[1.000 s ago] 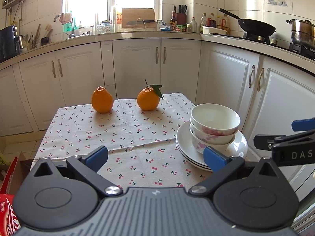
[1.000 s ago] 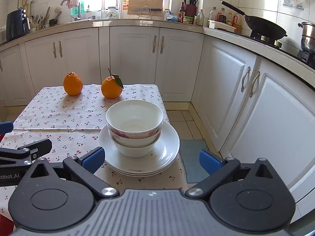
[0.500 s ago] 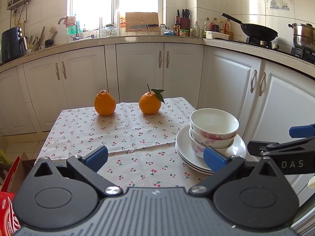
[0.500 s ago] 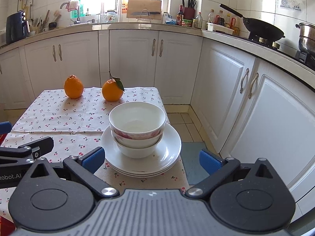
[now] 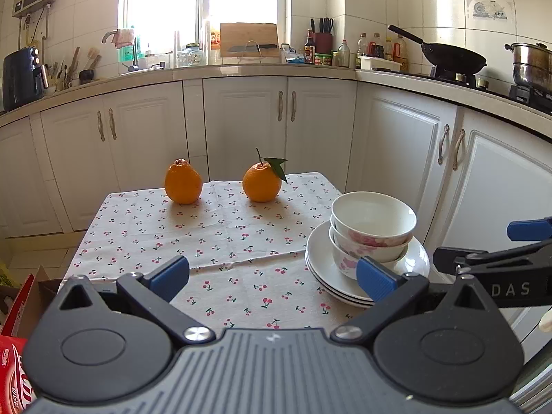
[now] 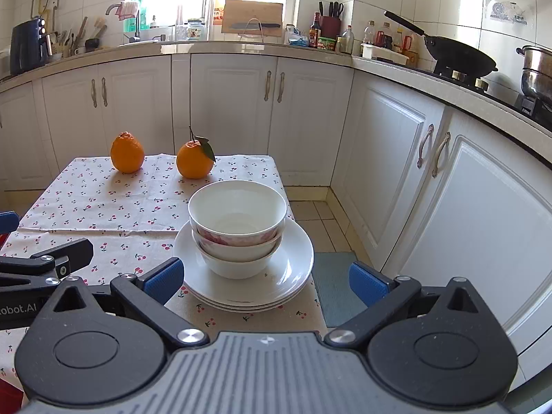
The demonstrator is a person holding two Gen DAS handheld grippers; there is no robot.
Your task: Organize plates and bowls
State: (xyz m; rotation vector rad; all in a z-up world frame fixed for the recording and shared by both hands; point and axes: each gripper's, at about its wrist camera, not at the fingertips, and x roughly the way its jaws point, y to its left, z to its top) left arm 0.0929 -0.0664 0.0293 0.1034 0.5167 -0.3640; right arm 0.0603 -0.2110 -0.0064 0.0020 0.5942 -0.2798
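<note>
At table's right edge: bowls [image 6: 238, 231] nested on plates [image 6: 293, 269]; both grippers [image 6: 267, 283] [image 5: 272, 276] drawn back, wide open, empty — stacking looks finished.

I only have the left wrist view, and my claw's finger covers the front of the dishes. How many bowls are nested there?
Observer: Three bowls, nested, standing on the stacked plates. The right wrist view shows them whole.
Operator: Is the right claw holding anything?
Observer: No. The right claw is open and holds nothing.
Operator: What's down past the plates, on the right?
Observer: A blue-grey mat lies on the tiled floor there.
</note>
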